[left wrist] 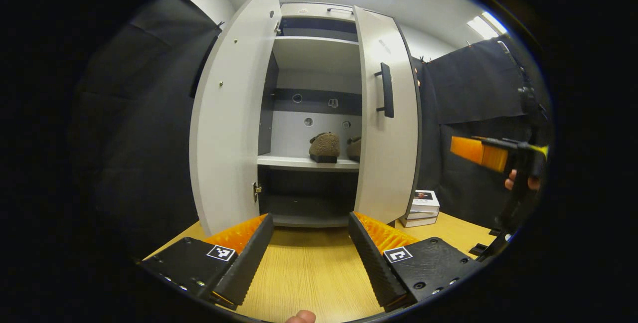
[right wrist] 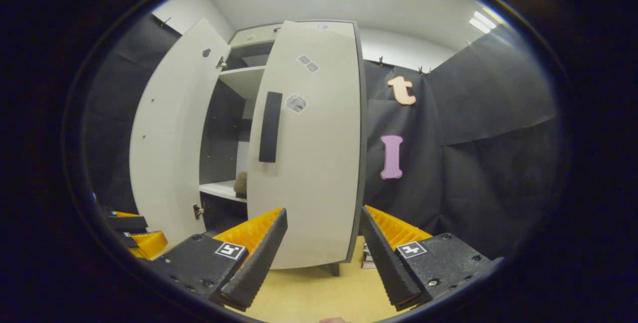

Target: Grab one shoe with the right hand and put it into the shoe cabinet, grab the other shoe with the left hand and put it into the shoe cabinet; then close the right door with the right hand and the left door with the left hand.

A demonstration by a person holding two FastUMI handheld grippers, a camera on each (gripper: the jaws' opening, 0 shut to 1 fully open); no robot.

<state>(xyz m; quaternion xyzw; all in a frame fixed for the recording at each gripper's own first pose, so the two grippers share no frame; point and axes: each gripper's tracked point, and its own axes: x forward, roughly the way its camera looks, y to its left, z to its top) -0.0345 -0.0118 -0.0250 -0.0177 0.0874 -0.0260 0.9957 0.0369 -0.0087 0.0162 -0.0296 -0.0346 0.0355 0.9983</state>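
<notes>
Shoe cabinet (left wrist: 319,59): both doors open, right door (right wrist: 309,143) part-swung. Two shoes (left wrist: 325,146) on middle shelf. Left gripper (left wrist: 310,253), right gripper (right wrist: 323,250): fingers spread, holding nothing, near cabinet front.

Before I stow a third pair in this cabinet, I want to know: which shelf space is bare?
The top shelf and the bottom compartment floor look bare. The middle shelf is free at its left end, beside the left door; its right half holds both brown shoes, the second partly hidden behind the right door.
</notes>
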